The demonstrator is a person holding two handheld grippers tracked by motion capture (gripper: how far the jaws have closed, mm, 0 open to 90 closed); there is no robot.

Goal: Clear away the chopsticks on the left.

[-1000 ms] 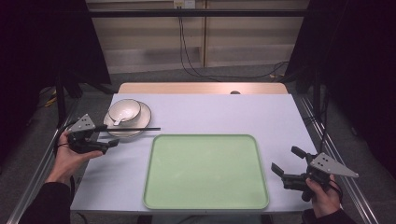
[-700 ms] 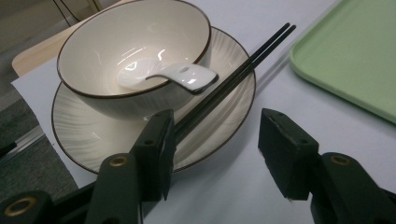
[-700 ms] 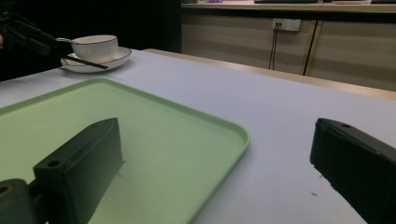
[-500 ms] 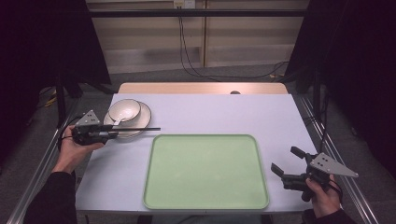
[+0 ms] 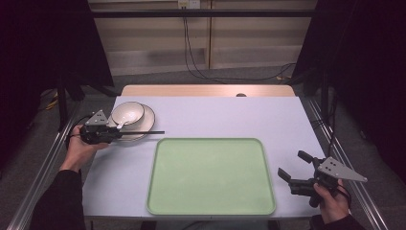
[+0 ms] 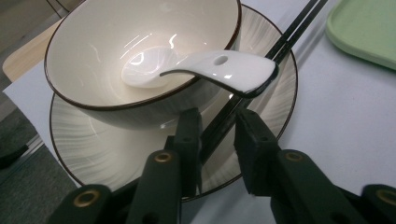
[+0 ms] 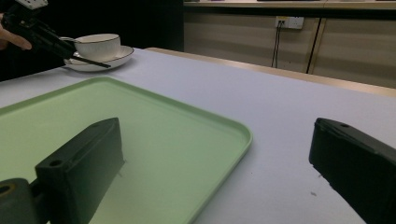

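High view: left gripper (image 5: pixel 114 135) at the near edge of the plate (image 5: pixel 148 117), far left of the table (image 5: pixel 215 115). Jaws have just been closing, with the chopsticks (image 5: pixel 143 132) running between them. In the left gripper view, left gripper (image 6: pixel 217 140) set astride the black chopsticks (image 6: pixel 289 35); gap between the pads narrow, sticks passing through it, left pad close against them, right pad seemingly a sliver off, so firm pressing cannot be told. Chopsticks lying across the near rim of the plate (image 6: pixel 93 149), pointing off toward the green tray (image 6: pixel 369 32), tips past the plate's edge and over the table.

On the plate, a cream bowl (image 6: pixel 93 46) with a dark rim; inside it a white spoon (image 6: pixel 210 70), handle resting over the bowl's rim, just above the chopsticks.

Right gripper (image 5: pixel 293 167) at the near right corner of the table, beside the tray (image 5: pixel 210 177), well apart from the plate. In the right gripper view, right gripper (image 7: pixel 215 158) spread wide, nothing between the jaws, tray corner (image 7: pixel 187 121) below.
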